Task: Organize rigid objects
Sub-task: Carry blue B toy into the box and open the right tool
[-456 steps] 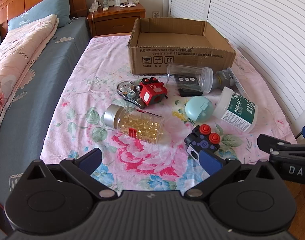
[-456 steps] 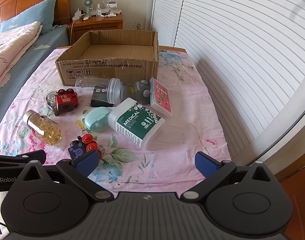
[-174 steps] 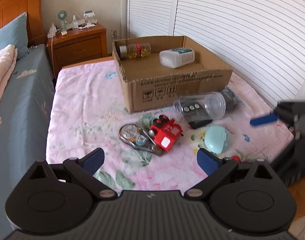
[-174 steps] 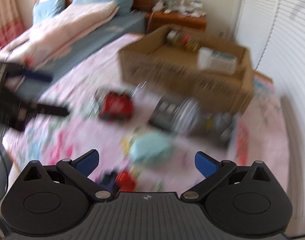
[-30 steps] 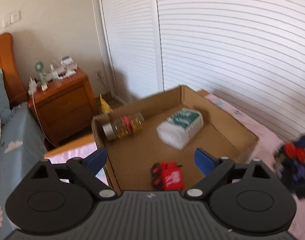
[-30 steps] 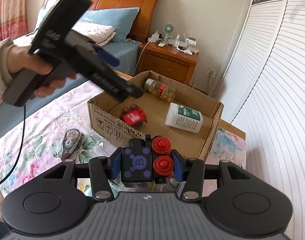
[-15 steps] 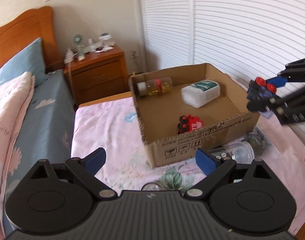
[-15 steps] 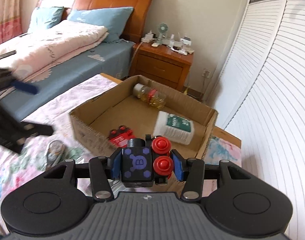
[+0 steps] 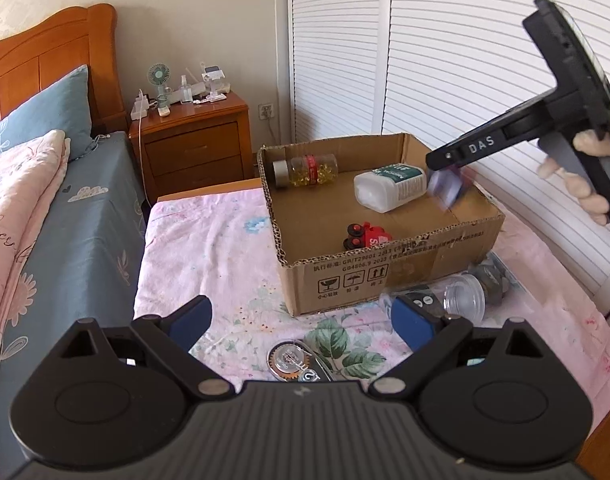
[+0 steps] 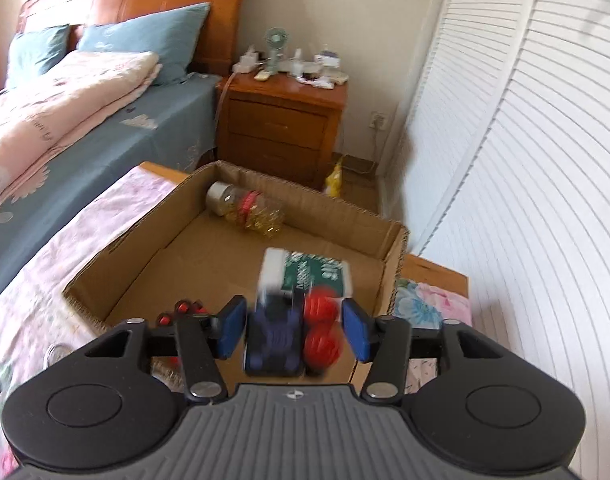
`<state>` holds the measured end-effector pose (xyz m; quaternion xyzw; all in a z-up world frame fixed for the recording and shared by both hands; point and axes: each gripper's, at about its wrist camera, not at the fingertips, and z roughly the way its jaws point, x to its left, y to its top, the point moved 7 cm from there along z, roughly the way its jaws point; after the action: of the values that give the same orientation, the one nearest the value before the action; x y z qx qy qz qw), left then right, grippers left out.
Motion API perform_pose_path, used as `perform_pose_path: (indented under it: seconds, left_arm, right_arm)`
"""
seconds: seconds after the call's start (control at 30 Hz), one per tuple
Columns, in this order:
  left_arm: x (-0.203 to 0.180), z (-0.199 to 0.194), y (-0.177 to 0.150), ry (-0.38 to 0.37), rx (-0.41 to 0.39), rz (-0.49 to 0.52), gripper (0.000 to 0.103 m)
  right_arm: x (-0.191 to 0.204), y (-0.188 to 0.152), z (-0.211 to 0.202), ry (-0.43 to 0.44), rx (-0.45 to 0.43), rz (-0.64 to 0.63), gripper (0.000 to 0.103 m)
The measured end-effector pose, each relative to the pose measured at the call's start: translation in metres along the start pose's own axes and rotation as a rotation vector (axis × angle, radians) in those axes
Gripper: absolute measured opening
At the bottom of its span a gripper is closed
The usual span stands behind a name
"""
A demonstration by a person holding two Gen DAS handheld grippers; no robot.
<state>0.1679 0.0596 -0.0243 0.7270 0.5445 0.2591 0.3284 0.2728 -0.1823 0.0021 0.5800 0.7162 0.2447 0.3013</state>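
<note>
right tongs (image 10: 293, 332) opening, blurred dark blue toy (image 10: 275, 340) loose between them, now over cardboard box (image 10: 153, 256)

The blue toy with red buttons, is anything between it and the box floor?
Nothing visible blocks it. The blue toy sits between the right tool's opening jaws, above the cardboard box. The white bottle lies just beyond it.

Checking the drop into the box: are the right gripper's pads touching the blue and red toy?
Apart. In the right wrist view the right gripper has its jaws opening, with a visible gap on each side of the blurred toy above the cardboard box.
</note>
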Motion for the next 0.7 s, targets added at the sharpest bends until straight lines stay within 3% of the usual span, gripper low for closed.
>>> perform_pose_path:
  seconds: [0.03, 0.1, 0.7]
  left_arm:
    - [0.0, 0.0, 0.0, 0.0, -0.001, -0.004, 0.096]
    - [0.001, 0.0, -0.002, -0.003, 0.0, -0.007, 0.096]
    - [-0.01, 0.001, -0.015, -0.02, 0.045, 0.016, 0.096]
  right_arm:
    - [0.0, 0.001, -0.001, -0.019, -0.012, 0.001, 0.094]
    - [0.0, 0.001, -0.006, -0.038, -0.034, 0.004, 0.103]
    - [0.007, -0.064, -0.041, 0.039, 0.002, 0.102, 0.103]
